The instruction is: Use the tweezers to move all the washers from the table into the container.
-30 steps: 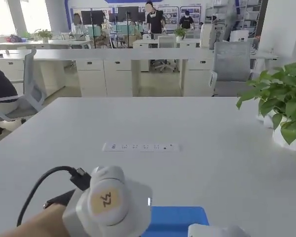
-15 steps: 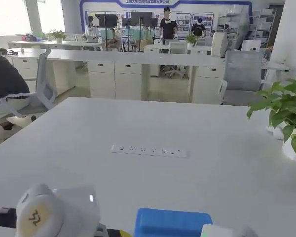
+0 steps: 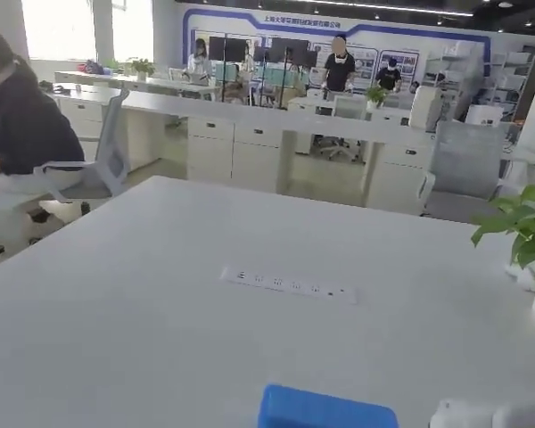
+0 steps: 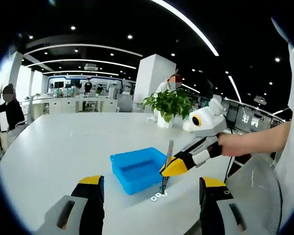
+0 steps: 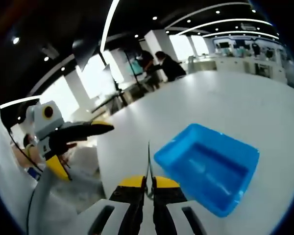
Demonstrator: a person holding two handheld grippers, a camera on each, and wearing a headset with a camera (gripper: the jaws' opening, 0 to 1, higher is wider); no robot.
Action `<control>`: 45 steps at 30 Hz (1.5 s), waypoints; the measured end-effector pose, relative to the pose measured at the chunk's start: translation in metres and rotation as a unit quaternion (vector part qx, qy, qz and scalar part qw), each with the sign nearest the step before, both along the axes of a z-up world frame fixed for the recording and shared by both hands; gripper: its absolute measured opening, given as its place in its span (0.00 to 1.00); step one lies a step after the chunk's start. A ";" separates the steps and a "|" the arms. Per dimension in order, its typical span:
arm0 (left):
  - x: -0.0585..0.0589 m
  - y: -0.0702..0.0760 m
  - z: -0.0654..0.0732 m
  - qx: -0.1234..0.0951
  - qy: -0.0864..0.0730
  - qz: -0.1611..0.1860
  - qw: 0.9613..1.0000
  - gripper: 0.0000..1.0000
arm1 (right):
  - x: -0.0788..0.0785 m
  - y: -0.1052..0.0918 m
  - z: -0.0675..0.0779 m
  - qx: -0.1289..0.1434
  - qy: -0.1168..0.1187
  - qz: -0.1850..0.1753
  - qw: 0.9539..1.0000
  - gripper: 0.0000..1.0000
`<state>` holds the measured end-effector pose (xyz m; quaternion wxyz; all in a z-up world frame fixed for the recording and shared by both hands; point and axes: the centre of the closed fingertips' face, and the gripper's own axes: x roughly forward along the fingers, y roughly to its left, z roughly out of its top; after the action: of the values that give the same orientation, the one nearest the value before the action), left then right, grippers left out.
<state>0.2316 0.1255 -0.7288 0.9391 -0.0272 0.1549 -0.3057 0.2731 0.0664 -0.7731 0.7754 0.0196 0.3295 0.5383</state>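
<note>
Three small metal washers [image 4: 158,196] lie on the white table just in front of the blue container [image 4: 137,169]. My right gripper [image 4: 179,165] reaches in from the right in the left gripper view. It is shut on thin metal tweezers [image 4: 167,164] that point down, their tip right at the washers. In the right gripper view the right gripper [image 5: 149,182] clamps the tweezers [image 5: 149,164] upright, with the empty blue container [image 5: 208,169] to the right. My left gripper [image 4: 152,193] is open with nothing between its fingers, and is also seen at the left [image 5: 83,129]. The container's far rim [image 3: 325,412] shows in the head view.
A white power strip [image 3: 287,285] is set into the middle of the table [image 3: 160,321]. A potted plant [image 4: 170,105] stands at the table's far right edge. A person sits on an office chair [image 3: 94,174] to the left, beyond the table. More desks and people stand further back.
The left gripper has slid left and down past the bottom edge of the head view. The head camera has lifted and turned a little left.
</note>
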 end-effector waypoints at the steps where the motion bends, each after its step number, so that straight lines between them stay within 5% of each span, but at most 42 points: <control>1: 0.001 -0.002 0.004 -0.002 -0.019 0.004 1.000 0.88 | 0.003 -0.004 0.006 0.004 -0.002 -0.008 1.000 0.02; 3: 0.003 -0.006 0.006 0.006 -0.036 0.006 0.999 0.95 | 0.008 -0.010 0.015 0.005 -0.009 -0.017 1.000 0.02; 7: 0.006 -0.003 0.004 0.065 -0.067 0.006 0.996 0.99 | 0.021 -0.022 0.031 -0.004 -0.035 -0.035 0.999 0.03; 14: 0.006 -0.008 0.011 0.050 -0.087 0.003 0.995 0.99 | 0.048 -0.038 0.044 -0.014 -0.059 -0.069 0.996 0.03; 17: 0.008 -0.004 0.019 -0.002 -0.088 0.022 0.996 0.99 | 0.059 -0.045 0.039 -0.026 -0.059 -0.086 0.994 0.03; 19: 0.009 0.000 0.023 -0.012 -0.093 0.031 0.995 0.99 | 0.065 -0.048 0.034 -0.033 -0.059 -0.095 0.993 0.03; 36: 0.011 0.001 0.022 -0.036 -0.080 0.043 0.995 0.99 | 0.096 -0.051 -0.023 -0.120 -0.073 -0.083 0.987 0.03; 45: 0.014 0.010 0.021 -0.046 -0.074 0.065 0.994 0.99 | 0.104 -0.056 -0.041 -0.125 -0.064 -0.083 0.987 0.03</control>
<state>0.2458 0.1357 -0.7079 0.9634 -0.0580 0.0690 -0.2524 0.3773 0.0102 -0.8137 0.8333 -0.0845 0.3417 0.4263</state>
